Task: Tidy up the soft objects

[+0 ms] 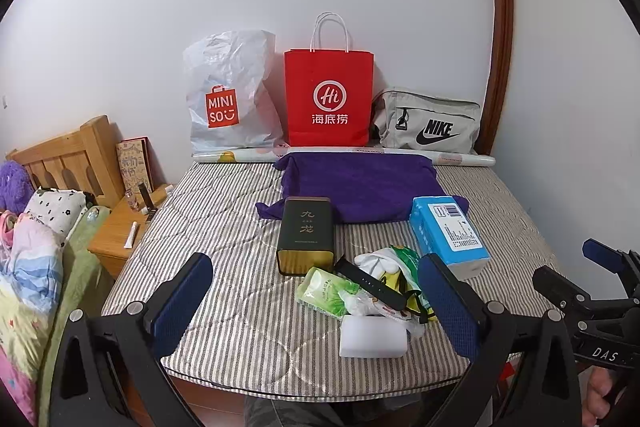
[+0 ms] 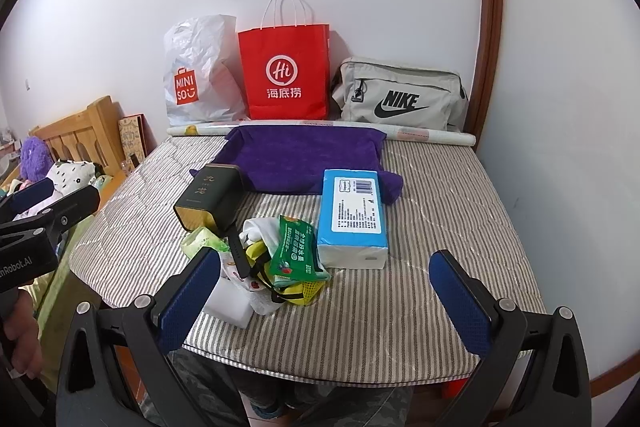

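Both grippers: wide apart and holding nothing. left gripper (image 1: pixel 316 303) hangs over the near edge of the striped mattress (image 1: pixel 224 211), right gripper (image 2: pixel 324 291) beside it, same pose.

Closest to the fingers: a white foam block (image 1: pixel 374 337) at the near end of the pile, sitting between the left gripper's pads in its own view. Looks squishy, plain, no wrapper.

Rest of the pile: green tissue pack (image 1: pixel 326 291), a black strap (image 1: pixel 370 281) lying across the top, white cloth (image 1: pixel 374 261), a green snack pouch (image 2: pixel 294 245), something yellow and black (image 2: pixel 296 287) under it. All touching and overlapping, so hard to say where one thing ends.

Just beyond: dark tin box (image 1: pixel 306 235) lying on its side, clearly rigid. Blue tissue pack (image 2: pixel 354 211) on the right, soft-sided, partly resting on the purple towel (image 1: pixel 360 187).

At the wall: white Miniso bag (image 1: pixel 226 95), red paper bag (image 1: pixel 328 97), grey Nike bag (image 1: pixel 430 125). My guess is the soft stuff goes in one of these, can't tell which.

What could go wrong: grabbing into the tangle probably drags the strap or a neighbor along. The foam may squash and slip out of the pinch. Also easy to nudge things off the near edge.
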`<state>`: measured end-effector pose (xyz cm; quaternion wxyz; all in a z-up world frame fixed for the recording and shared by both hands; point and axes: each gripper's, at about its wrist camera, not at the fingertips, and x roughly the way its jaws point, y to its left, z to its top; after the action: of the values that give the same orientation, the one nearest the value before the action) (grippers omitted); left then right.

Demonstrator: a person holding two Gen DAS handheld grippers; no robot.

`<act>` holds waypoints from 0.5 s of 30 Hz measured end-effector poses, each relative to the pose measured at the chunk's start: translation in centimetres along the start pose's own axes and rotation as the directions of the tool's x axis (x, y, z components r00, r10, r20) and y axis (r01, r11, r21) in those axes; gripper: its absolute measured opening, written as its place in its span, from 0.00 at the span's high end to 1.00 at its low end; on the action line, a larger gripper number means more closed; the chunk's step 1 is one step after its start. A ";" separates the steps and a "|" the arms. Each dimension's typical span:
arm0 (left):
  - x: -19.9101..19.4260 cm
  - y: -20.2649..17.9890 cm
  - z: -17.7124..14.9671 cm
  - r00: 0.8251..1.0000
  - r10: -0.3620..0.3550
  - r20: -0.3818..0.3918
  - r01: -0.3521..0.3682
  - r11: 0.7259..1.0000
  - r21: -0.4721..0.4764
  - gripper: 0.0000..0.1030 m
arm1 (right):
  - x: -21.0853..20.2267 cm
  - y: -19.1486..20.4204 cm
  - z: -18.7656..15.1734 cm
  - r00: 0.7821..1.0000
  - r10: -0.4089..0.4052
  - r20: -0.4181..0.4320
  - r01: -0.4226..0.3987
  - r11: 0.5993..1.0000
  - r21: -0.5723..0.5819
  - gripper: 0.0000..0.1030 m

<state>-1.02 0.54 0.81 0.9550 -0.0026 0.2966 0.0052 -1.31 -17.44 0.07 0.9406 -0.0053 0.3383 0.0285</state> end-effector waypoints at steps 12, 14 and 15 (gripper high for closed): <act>0.8 -0.2 0.5 1.000 0.007 0.006 -0.007 1.000 0.014 0.00 | 0.8 -0.1 0.4 1.000 0.015 -0.005 -0.015 1.000 -0.023 0.00; 1.6 0.0 0.6 1.000 0.010 -0.006 -0.010 1.000 0.013 0.00 | 1.3 -0.3 0.4 1.000 0.020 -0.016 -0.020 1.000 -0.016 0.00; 2.0 0.1 0.6 1.000 0.009 -0.013 -0.009 1.000 0.011 0.00 | 1.6 -0.4 0.4 1.000 0.019 -0.021 -0.019 1.000 -0.013 0.00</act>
<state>0.92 0.62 0.17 0.9530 0.0040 0.3029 0.0077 0.14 -17.75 -0.65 0.9366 -0.0087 0.3481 0.0398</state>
